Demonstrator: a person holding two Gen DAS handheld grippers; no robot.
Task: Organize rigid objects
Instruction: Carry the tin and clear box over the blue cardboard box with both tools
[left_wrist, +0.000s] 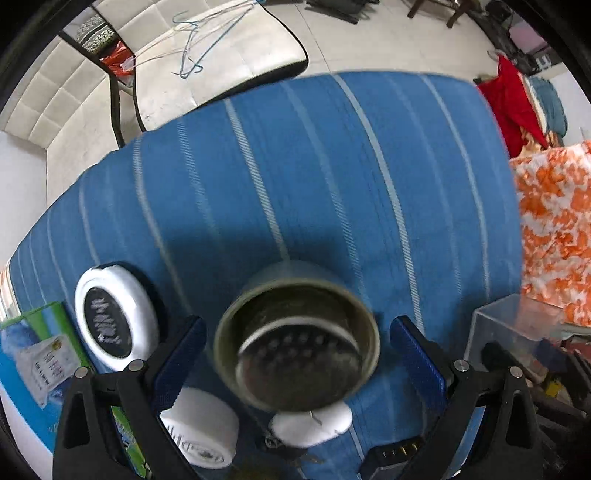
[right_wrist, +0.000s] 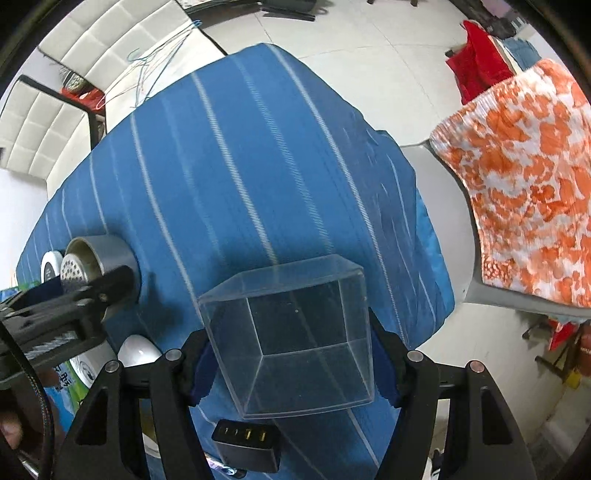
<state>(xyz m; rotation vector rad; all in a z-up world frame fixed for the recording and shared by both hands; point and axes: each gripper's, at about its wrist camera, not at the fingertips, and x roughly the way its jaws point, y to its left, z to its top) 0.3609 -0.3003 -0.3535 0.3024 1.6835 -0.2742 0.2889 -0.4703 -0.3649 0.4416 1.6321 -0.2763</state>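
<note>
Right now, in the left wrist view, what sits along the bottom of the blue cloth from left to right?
Green-and-blue box → white oval case with black label → metal cup, between the open jaws → clear plastic box.

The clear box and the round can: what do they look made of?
The clear box looks like rigid glossy plastic, perhaps acrylic: see-through walls, sharp bright edges. The round can looks like dull metal: grey sheen outside, a tarnished rim, a perforated shiny disc inside. Blur leaves both uncertain.
</note>
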